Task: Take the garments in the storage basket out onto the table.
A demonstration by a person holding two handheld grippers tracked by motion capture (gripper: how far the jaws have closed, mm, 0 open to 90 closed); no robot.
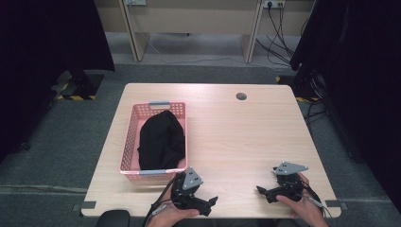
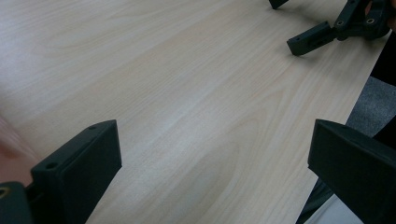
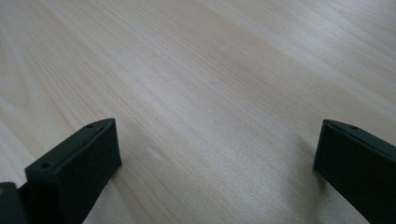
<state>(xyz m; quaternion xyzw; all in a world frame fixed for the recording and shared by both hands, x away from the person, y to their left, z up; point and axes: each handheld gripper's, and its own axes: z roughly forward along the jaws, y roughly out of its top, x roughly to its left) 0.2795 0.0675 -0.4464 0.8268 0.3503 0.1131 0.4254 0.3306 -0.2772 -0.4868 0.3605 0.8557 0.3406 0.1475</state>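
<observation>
Pink plastic lattice basket (image 1: 127, 142) sits on the left half of the light wood table (image 1: 236, 137), with a bunched black cloth (image 1: 161, 139) inside it. Just below the basket's near end, the left gripper (image 1: 210, 204) is spread wide, holding nothing. Well right of the basket, the right gripper (image 1: 265, 189) is wide open too, nothing in it.

Pink basket (image 1: 130, 142) with black cloth (image 1: 161, 139) inside, on the left of a wooden table (image 1: 246, 142)

left gripper (image 1: 208, 202) agape, right gripper (image 1: 265, 190) agape
</observation>
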